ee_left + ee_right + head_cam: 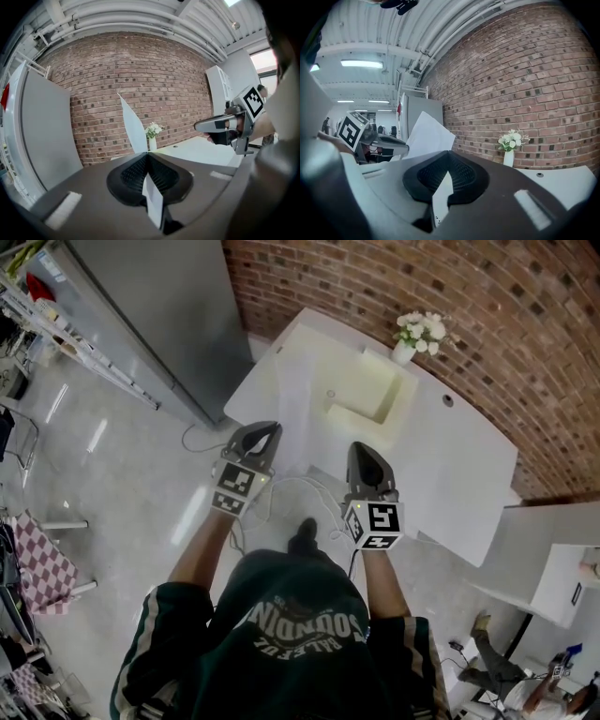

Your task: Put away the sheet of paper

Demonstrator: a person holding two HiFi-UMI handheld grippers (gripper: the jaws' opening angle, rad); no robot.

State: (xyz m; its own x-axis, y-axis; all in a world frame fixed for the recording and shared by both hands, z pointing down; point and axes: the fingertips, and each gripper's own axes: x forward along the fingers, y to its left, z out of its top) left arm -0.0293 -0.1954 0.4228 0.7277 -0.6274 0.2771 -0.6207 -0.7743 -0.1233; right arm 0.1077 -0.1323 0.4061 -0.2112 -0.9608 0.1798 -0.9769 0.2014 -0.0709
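The white sheet of paper point(302, 427) is held in the air between both grippers, in front of the white table point(459, 465). My left gripper point(262, 430) is shut on its left edge, and the sheet point(133, 127) rises from those jaws point(148, 154) as a curved strip. My right gripper point(362, 450) is shut on its right edge; in that gripper's view the paper point(427, 135) fans up to the left from the jaws point(449, 153). Each gripper shows in the other's view: the right one point(219, 125) and the left one point(386, 140).
On the table stand a cream tray point(370, 390) and a vase of white flowers point(418, 334) against the brick wall point(487, 306). A tall grey cabinet point(159, 315) stands at the left. A cable point(314, 486) lies on the floor near the person's feet.
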